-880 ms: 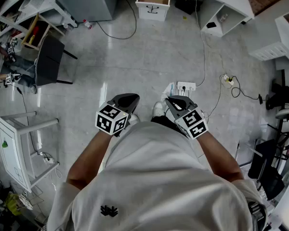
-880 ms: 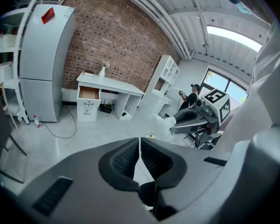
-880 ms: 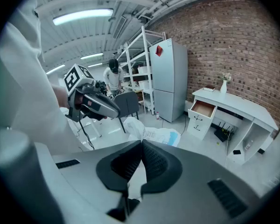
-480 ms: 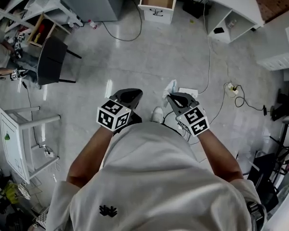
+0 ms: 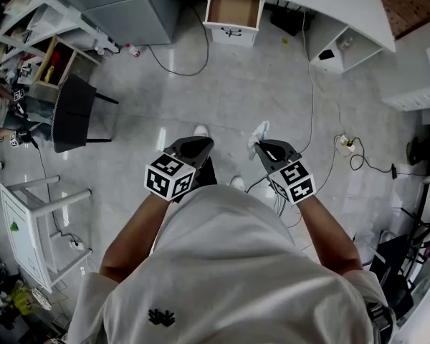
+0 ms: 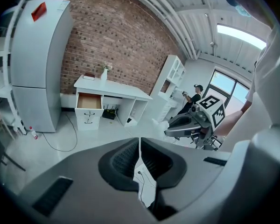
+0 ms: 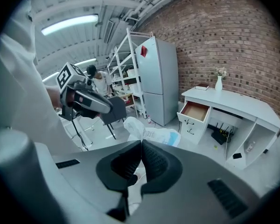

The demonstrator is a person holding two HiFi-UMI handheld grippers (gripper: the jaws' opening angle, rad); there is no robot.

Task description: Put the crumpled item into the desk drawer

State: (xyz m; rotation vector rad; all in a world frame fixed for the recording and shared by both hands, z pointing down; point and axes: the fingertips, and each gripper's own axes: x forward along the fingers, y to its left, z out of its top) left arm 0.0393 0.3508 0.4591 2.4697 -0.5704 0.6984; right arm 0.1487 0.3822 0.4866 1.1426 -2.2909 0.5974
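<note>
right gripper view: your right gripper (image 7: 141,143) pinches the crumpled white-and-blue item (image 7: 154,134) at its jaw tips. your left gripper (image 6: 139,140) is pressed together on nothing. the open desk drawer (image 5: 233,8) stands well apart, ahead of you.

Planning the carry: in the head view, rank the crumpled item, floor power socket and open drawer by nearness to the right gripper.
1. Crumpled item, gripped by the right gripper.
2. Floor power socket, rightward.
3. Open drawer, far ahead.
</note>
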